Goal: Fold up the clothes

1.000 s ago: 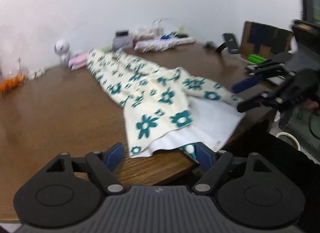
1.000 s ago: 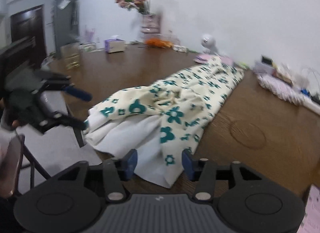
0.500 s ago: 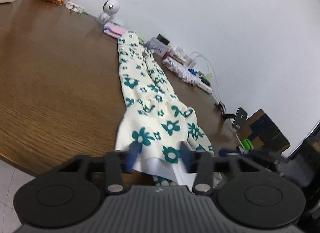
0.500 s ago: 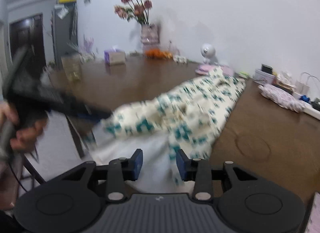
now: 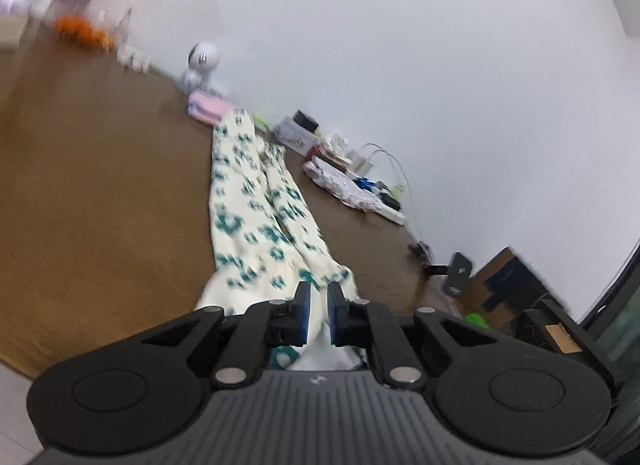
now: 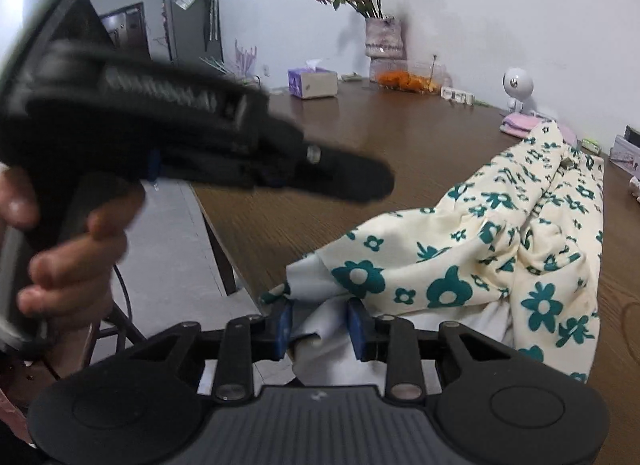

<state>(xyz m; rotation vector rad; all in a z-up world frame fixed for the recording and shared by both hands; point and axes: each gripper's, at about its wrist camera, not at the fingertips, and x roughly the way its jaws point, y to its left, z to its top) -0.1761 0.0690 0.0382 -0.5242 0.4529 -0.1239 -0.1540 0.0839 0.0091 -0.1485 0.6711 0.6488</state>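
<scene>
A cream garment with teal flowers [image 5: 256, 217] lies lengthwise on the brown table [image 5: 100, 185], its near hem at the table edge. My left gripper [image 5: 318, 305] is at that hem, its fingers almost together with white fabric in the narrow gap. In the right wrist view the garment [image 6: 500, 265] shows its white lining at the hem. My right gripper [image 6: 320, 325] is shut on a fold of that lining. The left gripper [image 6: 376, 185] appears there blurred, held by a hand [image 6: 68, 265], its tip just above the garment's left edge.
A white round camera [image 6: 518, 85] and a pink folded cloth [image 6: 520, 123] sit at the garment's far end. A vase of flowers [image 6: 382, 41], a tissue box [image 6: 312, 83] and orange items [image 6: 404, 81] line the back. Cables and a power strip [image 5: 360, 185] lie along the wall.
Both grippers went from wide open to closed on the near hem. The left gripper swung in over the table edge and now looks along the garment.
</scene>
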